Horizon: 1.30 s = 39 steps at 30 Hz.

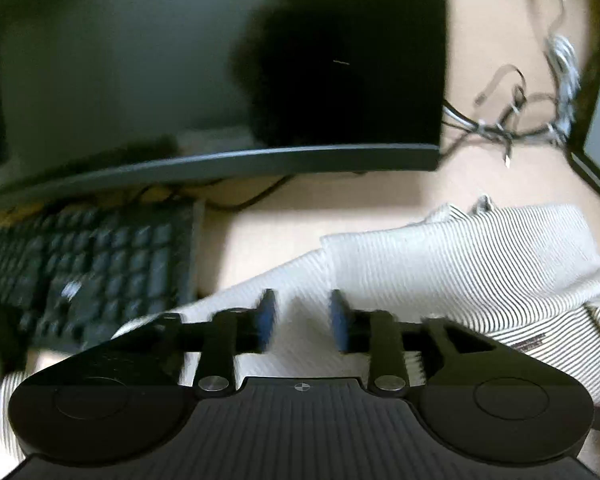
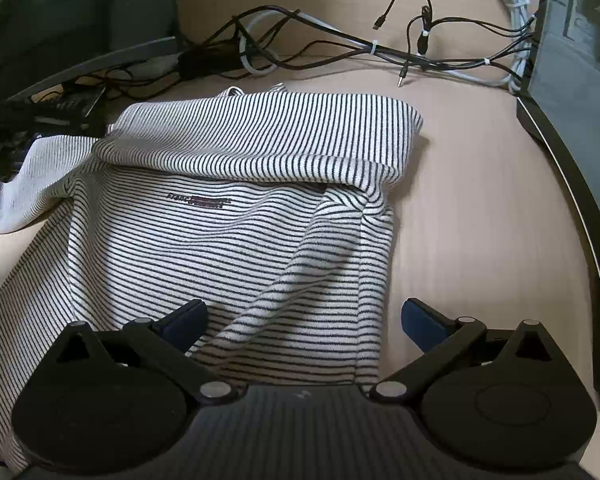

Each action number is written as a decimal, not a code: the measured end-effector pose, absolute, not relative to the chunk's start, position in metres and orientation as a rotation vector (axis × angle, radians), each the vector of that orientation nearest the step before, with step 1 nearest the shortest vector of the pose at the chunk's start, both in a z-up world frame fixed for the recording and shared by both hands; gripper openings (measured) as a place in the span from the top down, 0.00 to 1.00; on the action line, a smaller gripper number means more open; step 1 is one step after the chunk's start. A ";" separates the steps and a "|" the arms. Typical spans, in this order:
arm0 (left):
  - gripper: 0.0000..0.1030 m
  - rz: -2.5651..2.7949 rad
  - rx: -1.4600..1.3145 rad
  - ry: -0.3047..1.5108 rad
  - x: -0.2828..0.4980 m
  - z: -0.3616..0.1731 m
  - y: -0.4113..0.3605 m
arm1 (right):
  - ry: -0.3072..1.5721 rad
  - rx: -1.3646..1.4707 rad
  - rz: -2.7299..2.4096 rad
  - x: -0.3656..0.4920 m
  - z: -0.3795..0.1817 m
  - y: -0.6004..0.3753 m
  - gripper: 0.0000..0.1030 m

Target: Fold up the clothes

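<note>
One fold made: striped shirt (image 2: 228,216) on desk (image 2: 460,220), top edge turned over toward 12 o'clock; sleeve loose at 9 o'clock; left gripper (image 1: 302,320) part-spread over cloth, right gripper (image 2: 304,320) wide, empty

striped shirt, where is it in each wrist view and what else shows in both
Left wrist: the striped shirt fills the lower right, blurred, running under the left claw.
Right wrist: the shirt fills the centre and left, its top folded over, a small logo mid-chest.
Shared landmark: the cable tangle on the desk beyond the shirt.
</note>
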<state>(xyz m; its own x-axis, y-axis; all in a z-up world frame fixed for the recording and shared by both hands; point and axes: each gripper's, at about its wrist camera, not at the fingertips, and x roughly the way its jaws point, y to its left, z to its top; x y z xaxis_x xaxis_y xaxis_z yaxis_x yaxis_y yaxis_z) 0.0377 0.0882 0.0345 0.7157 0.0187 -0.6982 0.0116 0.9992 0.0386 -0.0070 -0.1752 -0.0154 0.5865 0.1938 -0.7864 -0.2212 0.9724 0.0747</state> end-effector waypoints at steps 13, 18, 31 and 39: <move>0.45 0.503 -0.210 0.756 -0.064 0.005 0.245 | 0.826 0.301 0.222 -0.031 0.012 -0.195 0.00; 0.46 0.518 -0.216 0.775 -0.058 -0.015 0.273 | 0.764 0.321 0.282 -0.064 0.039 -0.177 0.00; 0.90 0.403 -0.041 0.668 -0.059 0.018 0.243 | 0.739 0.295 0.299 -0.120 0.057 -0.174 0.00; 0.91 0.397 0.028 0.534 -0.079 0.082 0.194 | 0.704 0.304 0.382 -0.129 0.059 -0.208 0.00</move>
